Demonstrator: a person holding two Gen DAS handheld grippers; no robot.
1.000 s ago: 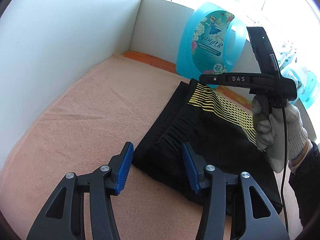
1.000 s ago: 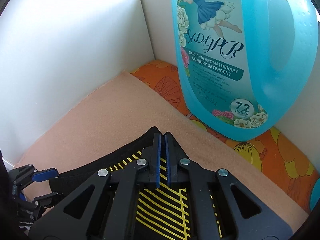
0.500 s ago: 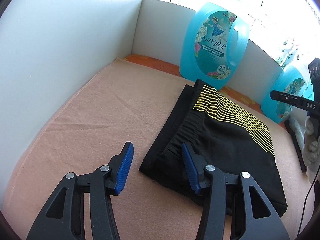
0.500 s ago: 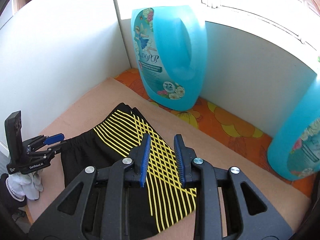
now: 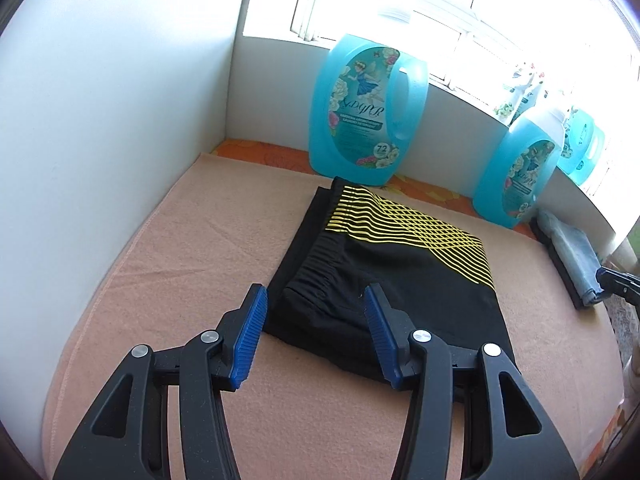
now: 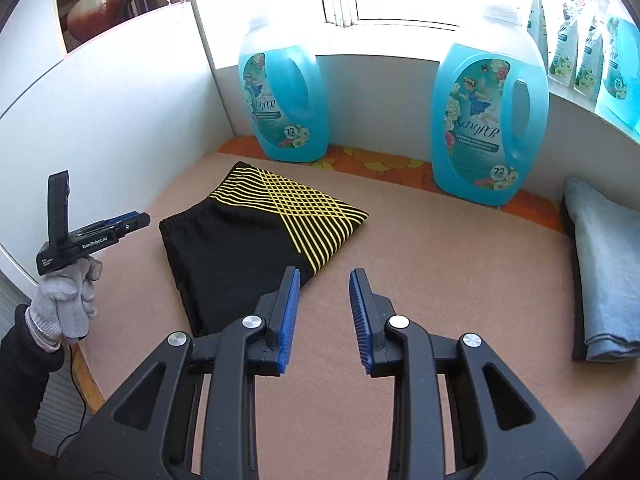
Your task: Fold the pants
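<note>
Black pants (image 5: 392, 276) with yellow stripes lie folded flat on the pink blanket (image 5: 200, 248). My left gripper (image 5: 314, 296) hovers open above the waistband corner nearest me, and its blue pads (image 5: 250, 328) touch no cloth. In the right wrist view the pants (image 6: 240, 248) lie left of centre. My right gripper (image 6: 325, 276) stands open over bare blanket just right of their near edge, with nothing between its fingers. The left gripper (image 6: 134, 220) shows there at the left, held by a gloved hand (image 6: 66, 300).
Two large blue detergent bottles (image 6: 286, 108) (image 6: 486, 120) stand along the back wall on an orange flowered cloth (image 6: 380, 164). Folded blue jeans (image 6: 604, 264) lie at the right. A white wall (image 5: 100, 120) closes the left side. More bottles and pouches line the windowsill.
My right gripper was shut at the pants' far striped corner; it has opened and drawn back to the right. My left gripper has risen and backed off slightly, still open.
</note>
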